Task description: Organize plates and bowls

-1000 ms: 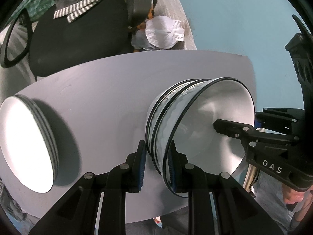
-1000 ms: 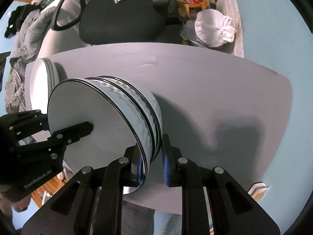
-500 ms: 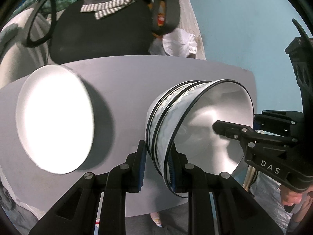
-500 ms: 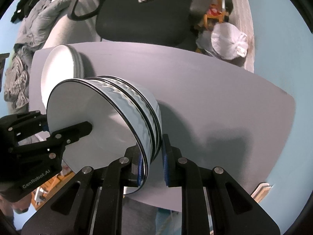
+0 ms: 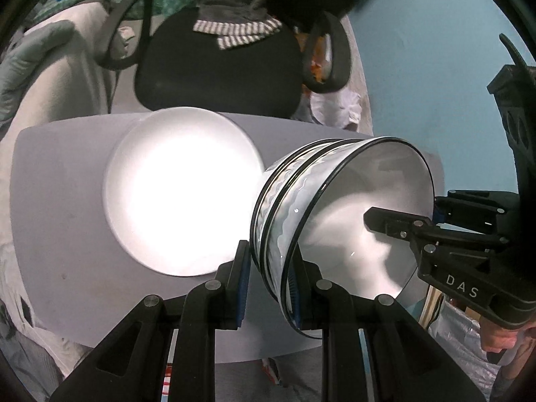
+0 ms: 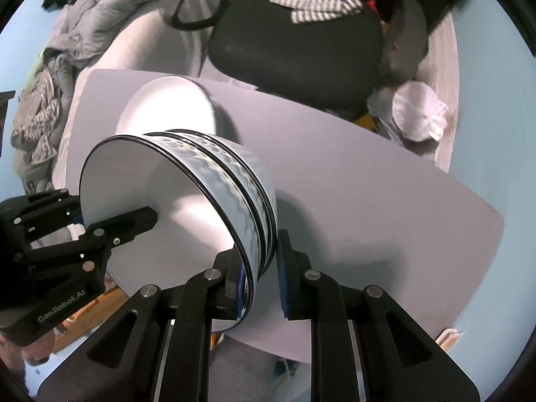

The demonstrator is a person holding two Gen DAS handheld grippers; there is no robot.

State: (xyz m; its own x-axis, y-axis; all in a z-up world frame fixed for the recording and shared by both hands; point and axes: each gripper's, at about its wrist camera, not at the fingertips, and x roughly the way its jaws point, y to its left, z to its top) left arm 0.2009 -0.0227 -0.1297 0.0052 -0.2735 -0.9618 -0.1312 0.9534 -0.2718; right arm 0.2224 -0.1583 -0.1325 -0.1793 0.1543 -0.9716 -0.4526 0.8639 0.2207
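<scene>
A stack of nested white bowls [image 5: 338, 214] with black rims and a wavy blue band hangs above the grey table [image 5: 60, 234]. My left gripper [image 5: 268, 284] is shut on the stack's near rim, one finger inside and one outside. On the opposite rim my right gripper [image 5: 398, 214] is shut too. In the right wrist view the bowl stack [image 6: 187, 214] sits between the right gripper [image 6: 261, 281] and the left gripper [image 6: 114, 221]. A stack of white plates [image 5: 181, 191] lies on the table just left of and below the bowls; the plates [image 6: 167, 104] show behind them.
A black office chair [image 5: 221, 67] with a striped cloth on it stands at the table's far edge. A white tied bag [image 6: 422, 114] lies on the floor to the right. Grey bedding and clothes [image 6: 67, 67] are heaped at the left. Light blue floor [image 5: 435, 67] surrounds the table.
Both grippers carried the bowl stack leftward across the table and a little up. The plate stack has gone from the far left edge of view to right beside the bowls.
</scene>
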